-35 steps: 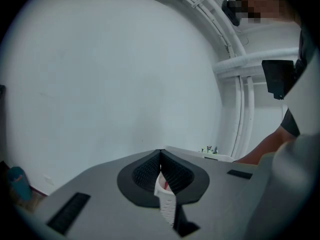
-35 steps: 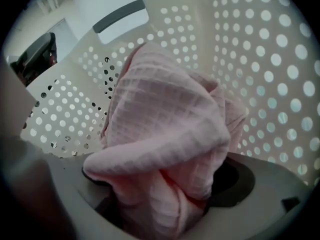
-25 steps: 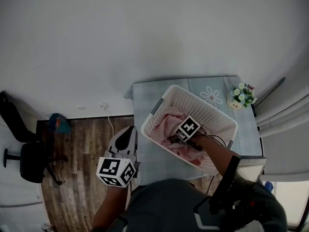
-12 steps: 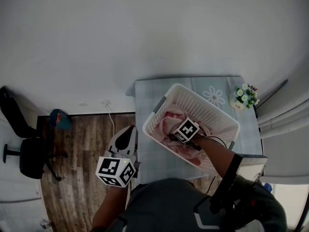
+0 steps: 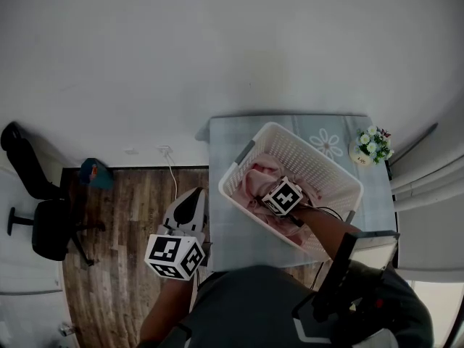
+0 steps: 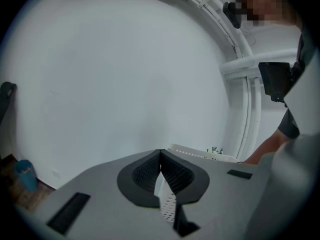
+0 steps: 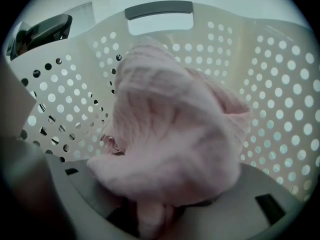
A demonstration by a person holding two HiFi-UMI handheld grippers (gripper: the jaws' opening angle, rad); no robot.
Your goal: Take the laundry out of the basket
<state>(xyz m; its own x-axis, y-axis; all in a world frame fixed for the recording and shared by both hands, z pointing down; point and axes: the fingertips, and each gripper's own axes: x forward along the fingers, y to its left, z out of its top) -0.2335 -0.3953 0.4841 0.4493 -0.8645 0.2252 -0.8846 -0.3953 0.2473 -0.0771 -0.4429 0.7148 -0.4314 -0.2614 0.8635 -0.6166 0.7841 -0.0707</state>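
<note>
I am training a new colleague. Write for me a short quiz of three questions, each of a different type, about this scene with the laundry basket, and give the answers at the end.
1. True or false: the left gripper holds a piece of laundry.
2. Where does the pink garment lie? A) in the white basket B) on the floor C) on the chair
3. Short answer: what stands on the table beside the basket, near the far corner?

Key
1. False: its jaws are together with nothing between them.
2. A. The right gripper reaches into the basket; its jaws have just been closing, with the garment between them.
3. A small flower pot.
</note>
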